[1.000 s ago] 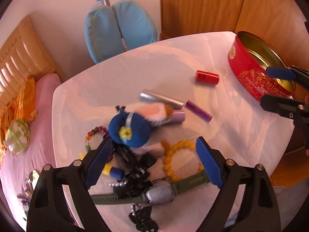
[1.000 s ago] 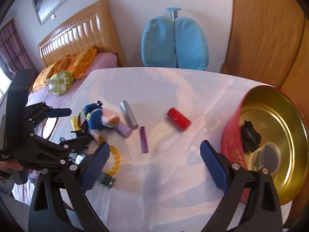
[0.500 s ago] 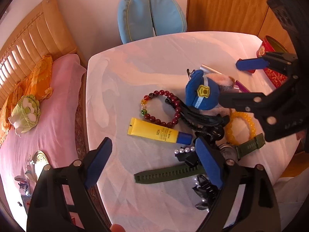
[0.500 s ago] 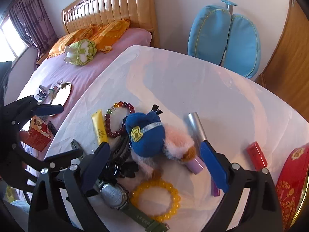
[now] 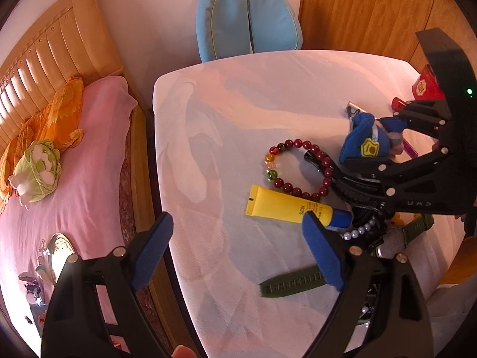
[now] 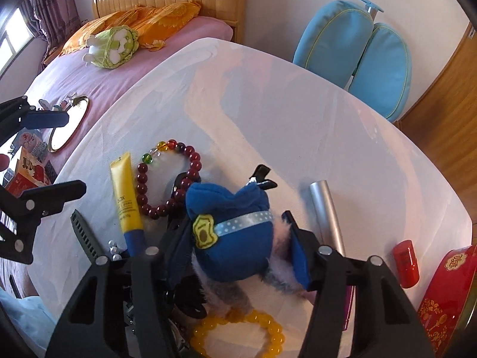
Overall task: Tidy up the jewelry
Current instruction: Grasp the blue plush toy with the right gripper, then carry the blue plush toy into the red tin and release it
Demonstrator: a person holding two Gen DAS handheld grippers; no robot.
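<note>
On worktop (image 6: 298, 119), R gripper (image 6: 238, 244) fingers closed round blue plush toy (image 6: 232, 238) w/ red bead bracelet (image 5: 298, 170) just beside; L gripper (image 5: 238, 250) fingers wide, holding nothing, above worktop edge.

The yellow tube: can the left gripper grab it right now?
Probably yes. The left gripper is open, and the yellow tube lies flat just ahead of its right finger with nothing on top. The red bead bracelet lies close beside it.
</note>
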